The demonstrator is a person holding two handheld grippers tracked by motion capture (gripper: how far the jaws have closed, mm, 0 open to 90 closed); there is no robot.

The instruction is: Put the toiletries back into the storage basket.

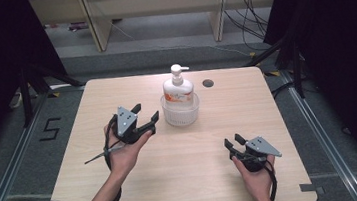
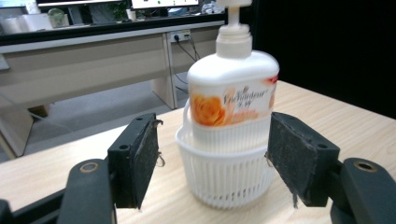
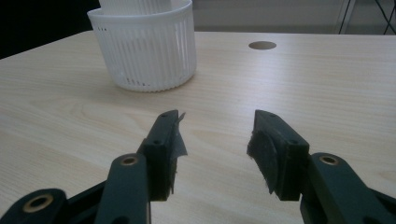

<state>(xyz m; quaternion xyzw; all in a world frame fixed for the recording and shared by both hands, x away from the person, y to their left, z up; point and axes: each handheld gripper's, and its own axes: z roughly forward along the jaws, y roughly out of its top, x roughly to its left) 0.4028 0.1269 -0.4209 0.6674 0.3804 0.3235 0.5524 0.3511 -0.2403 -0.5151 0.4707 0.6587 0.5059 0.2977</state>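
Facing the soap bottle [image 1: 178, 90] with our left hand-held gripper [image 1: 144, 120], jaws spread wide and holding nothing.

We see the white pump bottle, with its orange flower label, standing upright inside a small white ribbed basket [image 1: 181, 115] toward the far middle of the light wooden tabletop [image 1: 184, 170], near a round hole [image 1: 208, 83] in the board. In the left gripper view the bottle and basket sit between our two black jaws but farther off, with neither pad touching them. Our right hand-held gripper [image 1: 233, 142] rests well apart, near the front right of the tabletop, its jaws also open and empty, pointing toward the basket across bare wood. Both our hands grip their tools from below, cables trailing back toward us.
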